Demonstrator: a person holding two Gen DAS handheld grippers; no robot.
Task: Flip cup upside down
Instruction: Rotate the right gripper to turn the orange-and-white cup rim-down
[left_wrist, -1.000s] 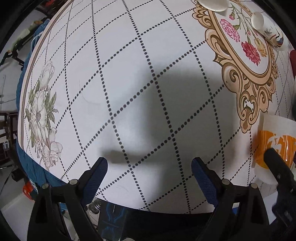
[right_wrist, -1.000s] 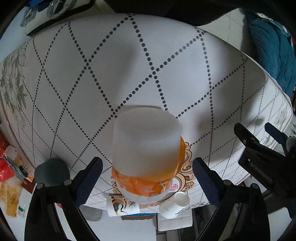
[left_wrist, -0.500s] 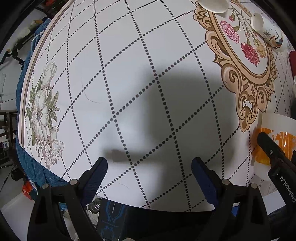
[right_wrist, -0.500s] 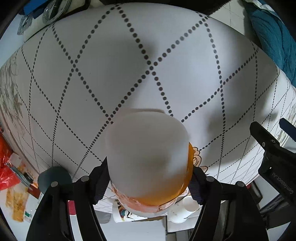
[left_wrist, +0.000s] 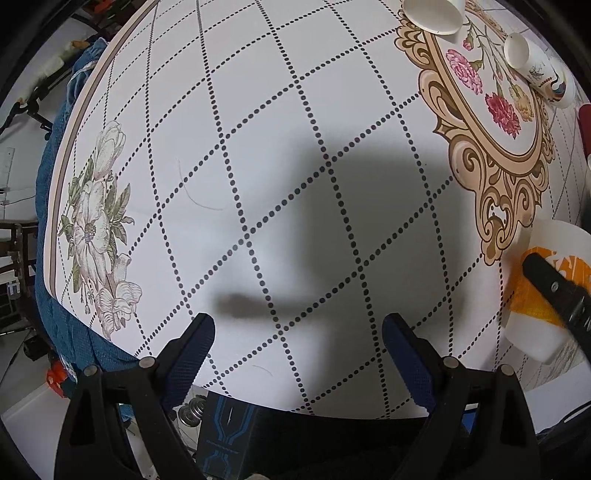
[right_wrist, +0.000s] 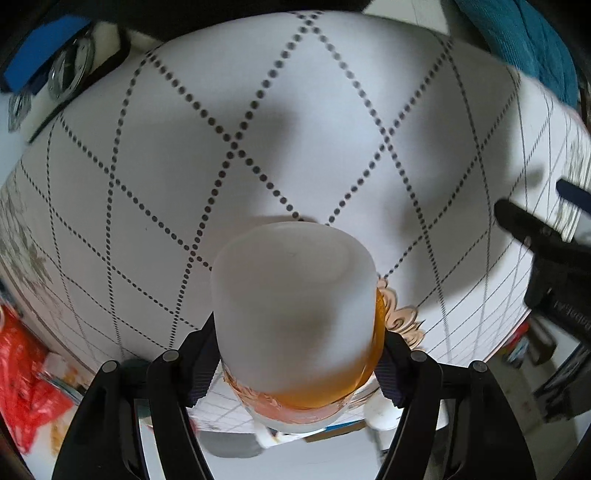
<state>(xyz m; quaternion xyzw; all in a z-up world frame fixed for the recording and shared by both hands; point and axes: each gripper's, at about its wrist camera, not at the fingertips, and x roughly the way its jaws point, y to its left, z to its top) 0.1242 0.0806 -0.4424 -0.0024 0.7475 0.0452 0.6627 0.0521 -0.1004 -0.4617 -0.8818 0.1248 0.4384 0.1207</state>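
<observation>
Blue cloth (left_wrist: 55, 332): hung off the far left edge of the table in the left wrist view, under the printed flowers.
Table (left_wrist: 258, 129): was covered by a white sheet with dotted diamond lines, a grey-green flower print at its left and a gold-framed panel of red and pink flowers at its upper right.
Left gripper (left_wrist: 297, 347): hovered over bare cloth with its two blue-padded fingers spread wide and nothing between them; its shadow lay on the sheet ahead.
Dark box (left_wrist: 225, 428): sat below the near table edge, between the left gripper's fingers.
Paper cups: one white cup (left_wrist: 436, 14) lay at the top edge of the gold frame, and a patterned one (left_wrist: 535, 66) lay on its side just to the right of it.
Cup (right_wrist: 295, 317): was frosted white with an orange band, pinched between the right gripper's pads, its flat base facing the camera and away from the fingers. In the left wrist view it showed at the far right edge, just beside the gold scroll, with a black finger across its orange band.
Right gripper (right_wrist: 295, 365): was pressed in on the cup from both sides.
Red bag (right_wrist: 26, 387): showed blurred at lower left of the right wrist view.
</observation>
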